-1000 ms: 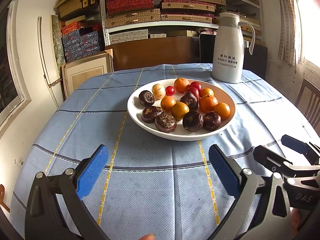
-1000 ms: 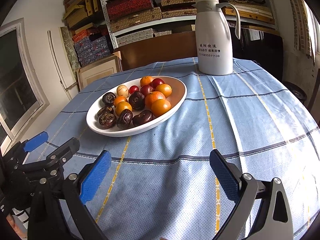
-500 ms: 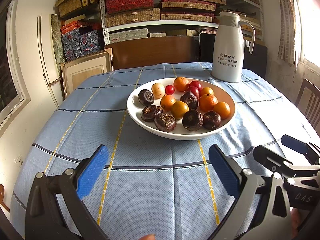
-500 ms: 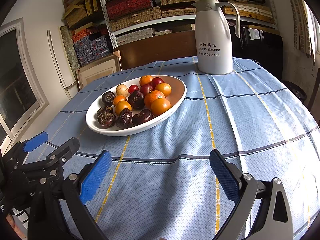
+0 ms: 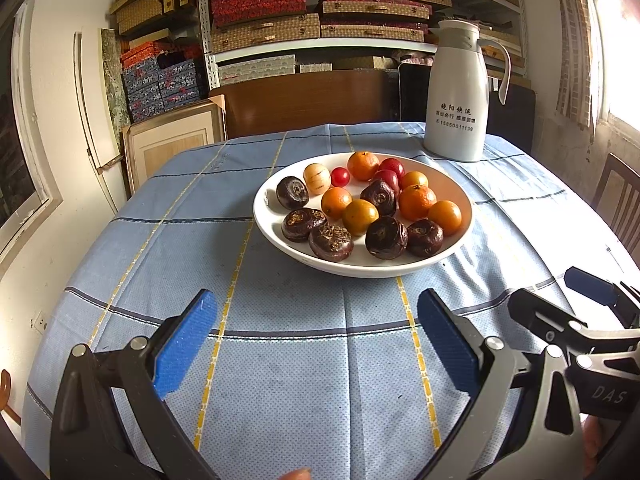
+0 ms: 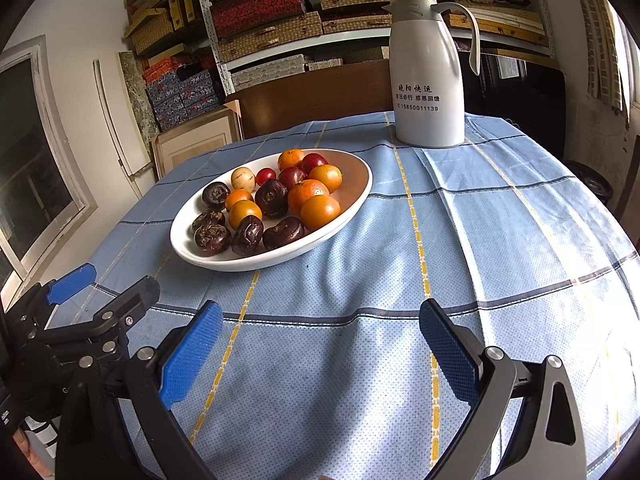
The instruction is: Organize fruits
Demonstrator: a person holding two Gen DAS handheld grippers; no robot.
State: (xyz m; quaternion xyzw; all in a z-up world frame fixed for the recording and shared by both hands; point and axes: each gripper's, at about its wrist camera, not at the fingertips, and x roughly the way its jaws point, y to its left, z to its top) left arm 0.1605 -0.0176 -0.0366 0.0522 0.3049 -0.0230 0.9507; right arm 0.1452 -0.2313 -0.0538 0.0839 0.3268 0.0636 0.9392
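Observation:
A white plate (image 5: 280, 240) stands mid-table, also in the right wrist view (image 6: 352, 208). It holds several oranges (image 5: 416, 202), several dark brown water chestnuts (image 5: 331, 242), red cherry tomatoes (image 5: 340, 176) and one pale round fruit (image 5: 317, 178). My left gripper (image 5: 316, 336) is open and empty, above the cloth in front of the plate. My right gripper (image 6: 320, 344) is open and empty, in front and to the right of the plate. Each gripper shows at the edge of the other's view.
A white thermos jug (image 5: 456, 92) stands behind the plate at the back right. The round table has a blue checked cloth (image 6: 500, 216). A wooden chair back (image 5: 304, 100) and shelves of boxes (image 5: 280, 12) are behind the table. Another chair (image 5: 618, 196) is at the right.
Both grippers have drifted slightly; the plate sits a touch lower in the right wrist view. Both stay open and empty.

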